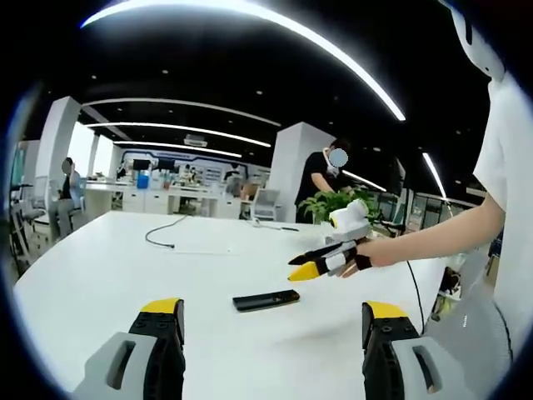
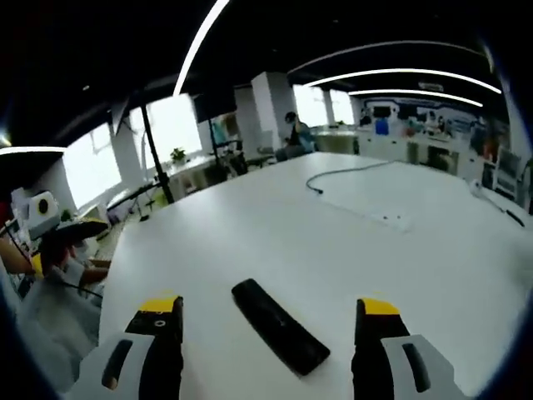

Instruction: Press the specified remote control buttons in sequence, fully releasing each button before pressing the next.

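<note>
Two open tools flank black remote on table

Open white tabletop surrounds your black remote control on every side. In the left gripper view your right gripper hovers at two o'clock of the remote, clear above it. A loose black cable lies toward eleven o'clock, well apart.

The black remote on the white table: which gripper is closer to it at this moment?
Right. The right gripper has the remote lying between its open jaws, and hovers just beside it. The left gripper sits farther back, remote ahead of its open jaws.
</note>
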`<action>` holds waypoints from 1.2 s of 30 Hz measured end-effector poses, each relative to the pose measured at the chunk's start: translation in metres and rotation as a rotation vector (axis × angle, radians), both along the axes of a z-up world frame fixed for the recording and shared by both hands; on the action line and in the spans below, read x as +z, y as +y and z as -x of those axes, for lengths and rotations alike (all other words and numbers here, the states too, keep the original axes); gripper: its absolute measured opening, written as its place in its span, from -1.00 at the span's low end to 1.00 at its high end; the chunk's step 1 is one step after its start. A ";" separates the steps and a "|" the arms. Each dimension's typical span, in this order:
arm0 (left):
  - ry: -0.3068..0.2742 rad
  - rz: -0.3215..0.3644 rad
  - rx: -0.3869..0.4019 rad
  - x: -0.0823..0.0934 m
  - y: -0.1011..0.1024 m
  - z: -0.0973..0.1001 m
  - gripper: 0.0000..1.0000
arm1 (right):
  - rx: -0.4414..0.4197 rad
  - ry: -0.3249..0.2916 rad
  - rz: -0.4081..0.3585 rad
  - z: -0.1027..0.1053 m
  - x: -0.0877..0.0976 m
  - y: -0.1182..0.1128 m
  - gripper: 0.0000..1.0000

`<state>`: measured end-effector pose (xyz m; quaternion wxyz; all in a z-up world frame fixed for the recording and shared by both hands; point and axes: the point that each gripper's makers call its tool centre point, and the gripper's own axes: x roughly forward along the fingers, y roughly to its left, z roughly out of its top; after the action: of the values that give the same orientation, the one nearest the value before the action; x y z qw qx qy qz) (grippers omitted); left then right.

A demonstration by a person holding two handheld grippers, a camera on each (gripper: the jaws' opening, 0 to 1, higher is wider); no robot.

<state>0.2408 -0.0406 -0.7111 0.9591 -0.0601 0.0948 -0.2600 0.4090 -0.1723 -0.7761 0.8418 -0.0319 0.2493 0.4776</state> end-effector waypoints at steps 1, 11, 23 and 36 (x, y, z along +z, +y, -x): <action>-0.001 0.001 0.001 0.000 0.000 0.000 0.82 | -0.009 -0.013 -0.011 0.000 0.004 -0.001 0.74; -0.017 -0.005 0.009 0.003 0.001 0.000 0.82 | -0.068 -0.144 0.005 0.014 0.032 -0.016 0.84; -0.033 -0.016 0.011 0.005 0.001 0.002 0.82 | -0.115 -0.172 -0.033 0.044 0.049 -0.024 0.91; -0.041 -0.009 -0.003 0.008 -0.001 0.005 0.82 | -0.142 -0.235 -0.003 0.083 0.059 -0.042 0.98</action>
<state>0.2362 -0.0419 -0.7028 0.9607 -0.0502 0.0762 -0.2622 0.3259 -0.2145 -0.7176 0.8970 -0.0685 0.1498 0.4103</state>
